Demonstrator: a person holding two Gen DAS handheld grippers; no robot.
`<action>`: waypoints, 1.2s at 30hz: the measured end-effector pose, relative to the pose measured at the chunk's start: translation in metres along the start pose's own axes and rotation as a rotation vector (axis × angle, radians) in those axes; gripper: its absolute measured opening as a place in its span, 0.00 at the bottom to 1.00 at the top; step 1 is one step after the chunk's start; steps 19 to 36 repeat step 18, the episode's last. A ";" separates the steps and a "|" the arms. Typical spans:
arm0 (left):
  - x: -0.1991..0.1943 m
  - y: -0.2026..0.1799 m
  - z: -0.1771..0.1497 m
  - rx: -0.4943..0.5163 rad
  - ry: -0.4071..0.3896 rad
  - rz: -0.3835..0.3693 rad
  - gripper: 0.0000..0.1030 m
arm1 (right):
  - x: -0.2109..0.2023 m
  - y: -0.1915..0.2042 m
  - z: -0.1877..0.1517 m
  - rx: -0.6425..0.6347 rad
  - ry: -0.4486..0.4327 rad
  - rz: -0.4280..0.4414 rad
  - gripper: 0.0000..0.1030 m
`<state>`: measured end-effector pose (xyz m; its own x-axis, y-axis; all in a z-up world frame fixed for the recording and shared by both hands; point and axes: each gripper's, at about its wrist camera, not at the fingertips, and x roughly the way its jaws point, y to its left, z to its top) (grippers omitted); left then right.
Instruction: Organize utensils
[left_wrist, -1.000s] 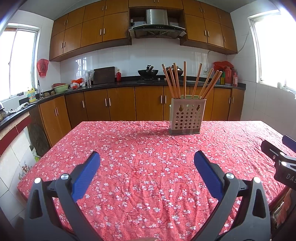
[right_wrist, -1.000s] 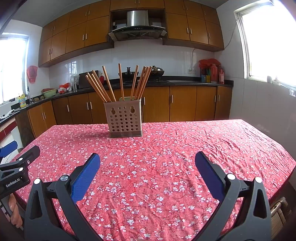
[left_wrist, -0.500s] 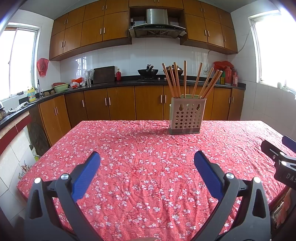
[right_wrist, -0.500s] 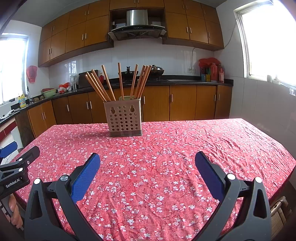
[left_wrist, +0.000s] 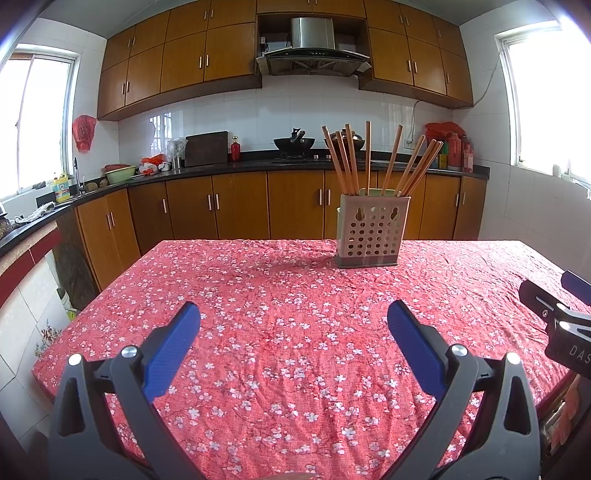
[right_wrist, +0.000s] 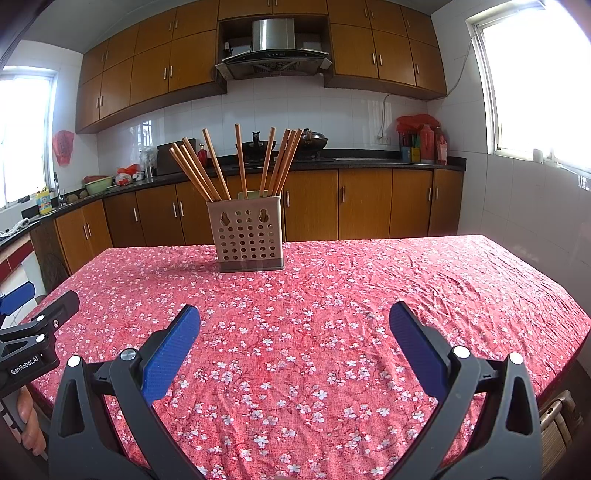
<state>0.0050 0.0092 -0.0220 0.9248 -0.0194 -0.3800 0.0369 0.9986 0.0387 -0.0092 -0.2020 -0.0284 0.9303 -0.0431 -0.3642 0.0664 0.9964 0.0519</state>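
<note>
A beige perforated utensil holder (left_wrist: 372, 231) (right_wrist: 250, 235) stands upright on the far part of the table, with several wooden chopsticks (left_wrist: 367, 159) (right_wrist: 240, 162) fanned out of its top. My left gripper (left_wrist: 293, 317) hovers open over the near table, well short of the holder, nothing between its blue pads. My right gripper (right_wrist: 294, 319) is likewise open and empty, also near the front edge. Each gripper appears at the side of the other's view: the right one (left_wrist: 554, 314), the left one (right_wrist: 37, 328).
A red floral tablecloth (left_wrist: 295, 314) (right_wrist: 332, 295) covers the whole table. Wooden cabinets and a dark counter (left_wrist: 221, 166) with pots, bottles and bowls run along the back and left walls. A person's fingers (right_wrist: 27, 417) hold the left gripper's handle.
</note>
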 end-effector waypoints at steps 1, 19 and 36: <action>0.000 0.000 0.000 0.000 0.000 0.001 0.96 | 0.000 0.000 0.000 0.000 0.000 0.000 0.98; 0.001 -0.004 0.000 -0.007 0.000 0.017 0.96 | -0.001 0.003 -0.003 0.005 0.000 0.000 0.98; 0.001 -0.004 0.000 -0.007 0.000 0.017 0.96 | -0.001 0.003 -0.003 0.005 0.000 0.000 0.98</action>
